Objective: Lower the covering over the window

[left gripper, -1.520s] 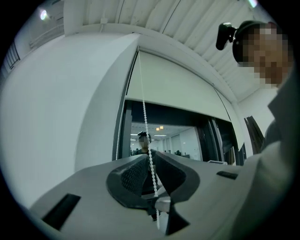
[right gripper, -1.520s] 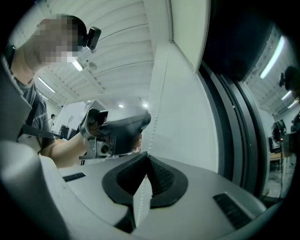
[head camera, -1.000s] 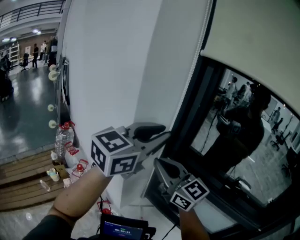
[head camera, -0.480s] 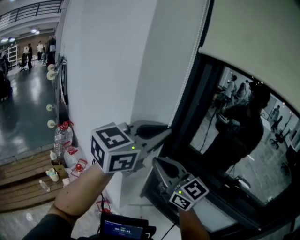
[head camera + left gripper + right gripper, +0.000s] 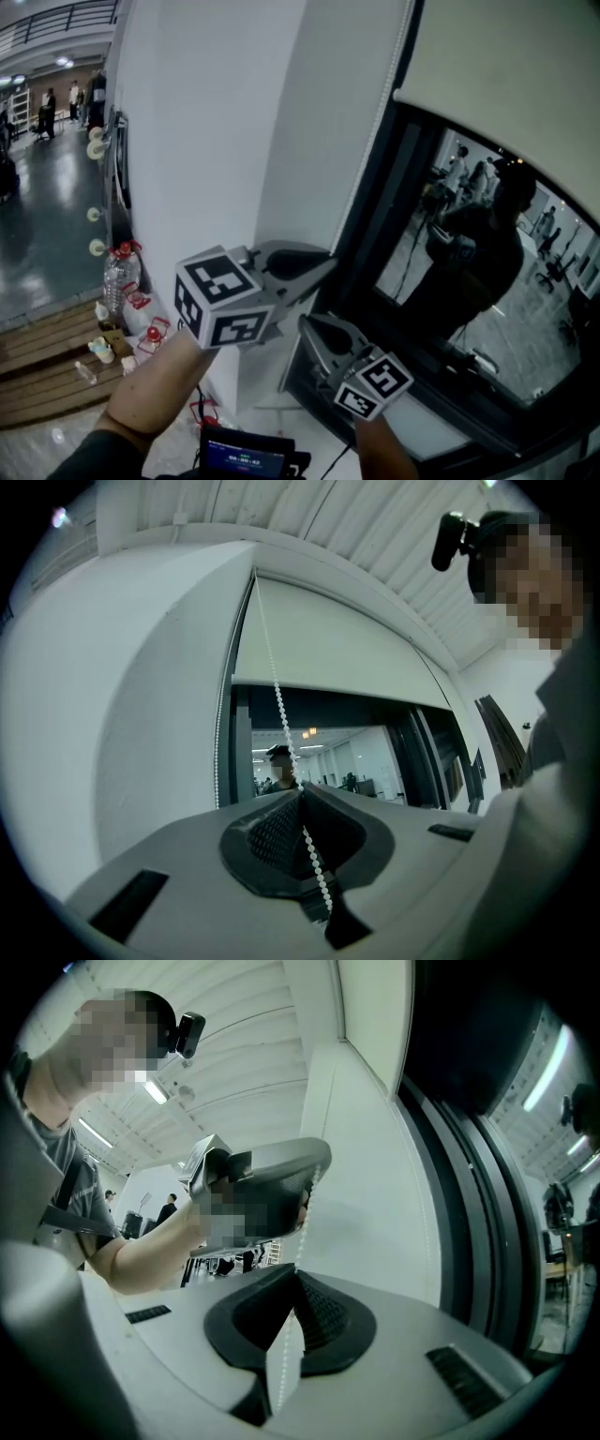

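White beaded cord [image 5: 278, 700] hangs down beside the window [image 5: 469, 272], and both tools have hold of it. The left tool [image 5: 300, 792] is clamped tight on the beads, and the right tool [image 5: 293, 1277], just below it, is closed on the same strand. The roller blind [image 5: 506, 56] covers only the top of the glass — most of the lowering, I judge, is left.

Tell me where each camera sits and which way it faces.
Head view: on the person's head, looking down at the window; forearms, left gripper, right gripper show.
Left gripper view: looks up its shut jaws at the roller blind, bead chain pinched.
Right gripper view: looks up past its jaws, shut on that chain, at the left gripper.
Both share the chain.
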